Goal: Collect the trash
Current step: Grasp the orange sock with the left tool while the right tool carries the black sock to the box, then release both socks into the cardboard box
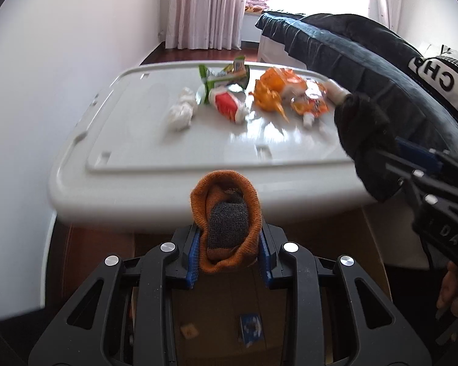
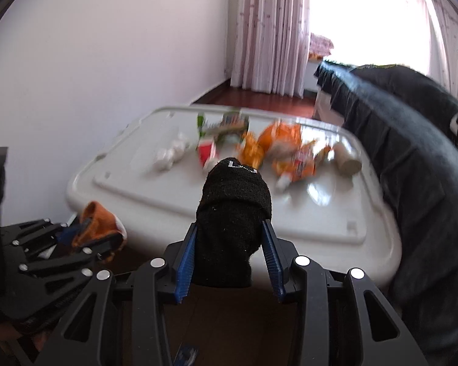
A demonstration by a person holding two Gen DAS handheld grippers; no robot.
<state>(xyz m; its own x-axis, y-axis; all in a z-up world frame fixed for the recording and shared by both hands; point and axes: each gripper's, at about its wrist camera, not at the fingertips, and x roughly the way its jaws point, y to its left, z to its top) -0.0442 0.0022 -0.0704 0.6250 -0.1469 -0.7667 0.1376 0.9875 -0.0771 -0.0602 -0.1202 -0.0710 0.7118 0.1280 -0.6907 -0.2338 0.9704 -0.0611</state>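
white lid [image 1: 131, 164] bears wrappers [image 1: 274, 91], tissue [image 1: 181, 111].

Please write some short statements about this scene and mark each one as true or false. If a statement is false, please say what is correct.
1. The left gripper holds an orange sock. True.
2. The right gripper is empty. False: a black sock sits between its blue fingers.
3. The trash lies on a white plastic lid. True.
4. The crumpled white tissue lies at the right end of the row of trash. False: it is at the left end, beside the red and white wrapper.
5. A cardboard tube lies near the orange snack bags. True.
6. Both grippers are over the lid. False: both are in front of its near edge.
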